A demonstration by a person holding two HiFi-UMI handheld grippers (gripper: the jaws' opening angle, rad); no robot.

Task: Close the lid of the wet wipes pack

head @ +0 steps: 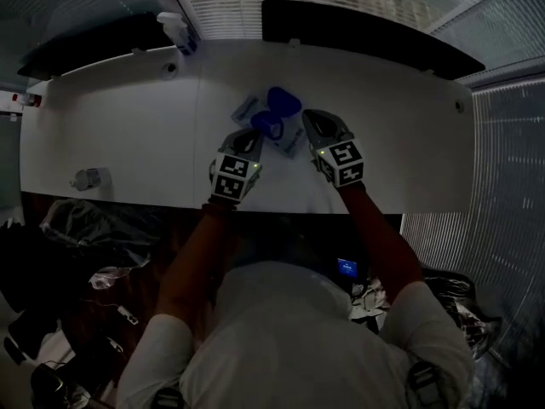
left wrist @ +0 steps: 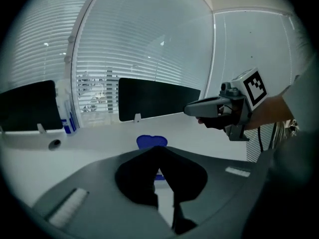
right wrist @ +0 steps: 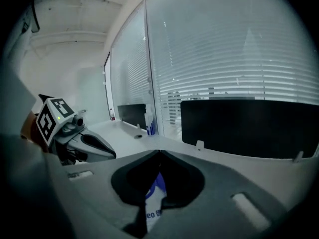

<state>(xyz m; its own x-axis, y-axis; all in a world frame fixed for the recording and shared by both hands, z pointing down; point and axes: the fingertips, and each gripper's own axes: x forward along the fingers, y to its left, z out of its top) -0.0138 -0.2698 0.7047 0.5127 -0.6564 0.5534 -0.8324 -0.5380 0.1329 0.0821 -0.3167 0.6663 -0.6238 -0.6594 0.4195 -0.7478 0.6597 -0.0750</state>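
Between left tongs (head: 253, 135), right tongs (head: 313, 119), wipes pack (head: 274, 124)

The flat, pale wet wipes pack (head: 248, 109) with blue print lies on the white worktop (head: 128, 126), just ahead of the tips of both hand-held grippers. The left hand-held gripper (head: 253, 136) is at its near edge and the right hand-held gripper (head: 311, 119) is close by its right side. Its rounded blue plastic lid (head: 283, 100) is swung open and stands raised at the pack's far side from the grippers. A blue oval rim (head: 266, 126) frames the opening on top.
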